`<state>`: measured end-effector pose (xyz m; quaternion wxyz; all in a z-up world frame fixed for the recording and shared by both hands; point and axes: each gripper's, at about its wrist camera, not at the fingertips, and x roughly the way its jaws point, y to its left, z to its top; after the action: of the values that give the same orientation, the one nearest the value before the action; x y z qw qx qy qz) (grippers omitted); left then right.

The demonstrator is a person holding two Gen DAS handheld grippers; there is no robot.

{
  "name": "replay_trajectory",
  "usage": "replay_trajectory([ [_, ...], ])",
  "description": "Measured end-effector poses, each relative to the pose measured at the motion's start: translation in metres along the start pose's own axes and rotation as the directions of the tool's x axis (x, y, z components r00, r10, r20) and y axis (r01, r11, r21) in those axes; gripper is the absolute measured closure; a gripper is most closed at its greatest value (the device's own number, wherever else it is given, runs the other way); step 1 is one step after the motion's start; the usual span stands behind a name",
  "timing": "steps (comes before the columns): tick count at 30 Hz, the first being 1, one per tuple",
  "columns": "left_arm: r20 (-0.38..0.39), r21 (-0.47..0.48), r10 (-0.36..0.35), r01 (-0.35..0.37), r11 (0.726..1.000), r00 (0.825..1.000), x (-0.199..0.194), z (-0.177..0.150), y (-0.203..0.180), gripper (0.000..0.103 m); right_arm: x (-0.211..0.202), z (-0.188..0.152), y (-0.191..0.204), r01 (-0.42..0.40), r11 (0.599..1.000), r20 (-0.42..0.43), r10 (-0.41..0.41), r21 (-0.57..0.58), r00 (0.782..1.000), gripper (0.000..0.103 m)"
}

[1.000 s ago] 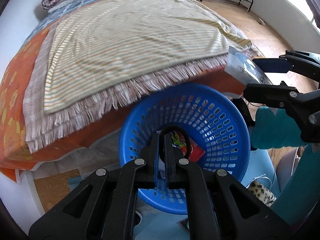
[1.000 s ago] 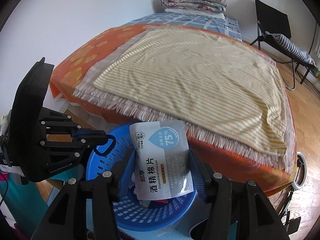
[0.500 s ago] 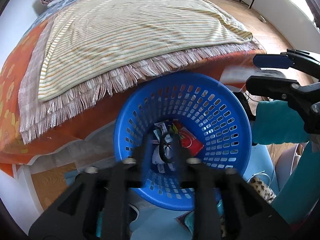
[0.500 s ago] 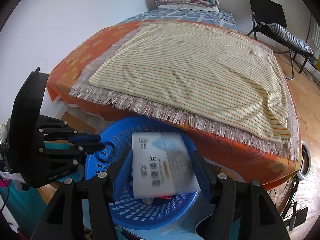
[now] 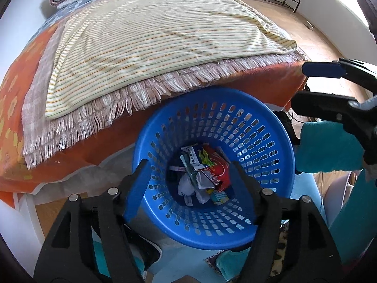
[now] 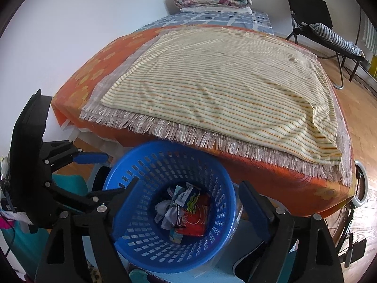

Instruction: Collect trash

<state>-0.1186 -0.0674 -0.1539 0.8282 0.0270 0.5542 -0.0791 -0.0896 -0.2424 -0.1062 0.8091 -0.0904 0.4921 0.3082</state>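
Trash [image 5: 202,172], crumpled glossy wrappers and paper, lies in the bottom of the perforated blue plastic basket [image 6: 132,165] directly ahead of both tools. Your left gripper [image 5: 188,167] and right gripper [image 6: 188,188] both stand spread apart and empty. Lift them clear of the rim before you search the striped, fringed blanket [image 6: 212,89] beyond.

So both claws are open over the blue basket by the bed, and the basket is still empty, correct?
Not quite. Both the left claw and right claw are open over the blue basket by the bed, but the basket is not empty: crumpled wrappers lie on its bottom. Both wrist views show this.
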Motion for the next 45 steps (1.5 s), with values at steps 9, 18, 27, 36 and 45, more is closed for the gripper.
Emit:
replay_trajectory([
  [9,-0.005,0.001,-0.006,0.006,1.000,1.000,-0.001,0.002,-0.002,0.032,-0.008,0.007,-0.009,0.031,0.998,0.020,-0.032,0.059,0.999,0.006],
  [18,0.016,-0.041,-0.002,0.002,0.999,1.000,-0.012,0.009,0.002,0.031,-0.015,0.013,-0.013,0.054,0.995,0.038,-0.057,0.084,0.998,0.006],
  [27,0.116,-0.076,0.010,-0.001,0.997,0.993,-0.042,0.028,0.009,0.031,-0.042,0.031,-0.018,0.033,0.992,0.129,-0.049,0.119,0.991,0.006],
  [36,0.221,-0.123,0.049,-0.022,0.992,0.974,-0.077,0.052,0.022,0.027,-0.074,0.059,-0.025,-0.011,0.987,0.221,-0.025,0.157,0.975,0.005],
  [45,0.371,-0.154,0.117,-0.063,0.986,0.921,-0.128,0.089,0.033,0.020,-0.102,0.092,-0.024,0.003,0.994,0.299,-0.035,0.107,0.954,0.000],
])
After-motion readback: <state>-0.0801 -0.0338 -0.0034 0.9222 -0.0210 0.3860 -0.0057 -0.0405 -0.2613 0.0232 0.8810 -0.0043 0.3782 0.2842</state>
